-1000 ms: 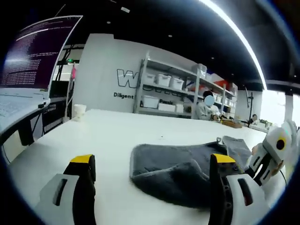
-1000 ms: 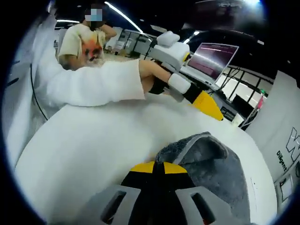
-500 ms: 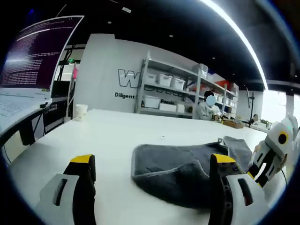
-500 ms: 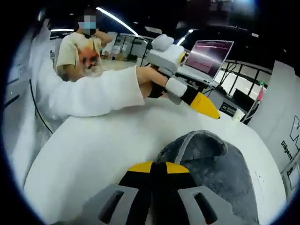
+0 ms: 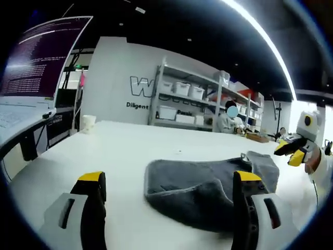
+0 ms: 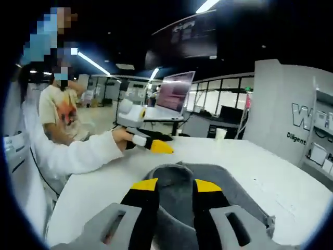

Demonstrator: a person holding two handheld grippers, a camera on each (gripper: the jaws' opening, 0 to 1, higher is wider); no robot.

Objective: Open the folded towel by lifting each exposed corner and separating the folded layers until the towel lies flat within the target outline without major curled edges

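— While the grey towel (image 5: 208, 190) lies folded on the white table (image 5: 125, 151), why hold both tongs off it?

— I've got my left gripper (image 5: 169, 195) spread wide just short of it; my right gripper (image 6: 176, 188), jaws parted and empty, hovers over a humped fold, picking a corner.

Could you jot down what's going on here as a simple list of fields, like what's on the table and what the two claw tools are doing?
Surface: white table
Main item: grey towel, folded, one edge humped up
Left gripper: jaws wide apart, near the towel, holding nothing
Right gripper: jaws slightly apart, raised above the towel
Holder: person in a white sleeve
Background: laptop, paper cup, shelves with bins
Task state: towel not yet flat
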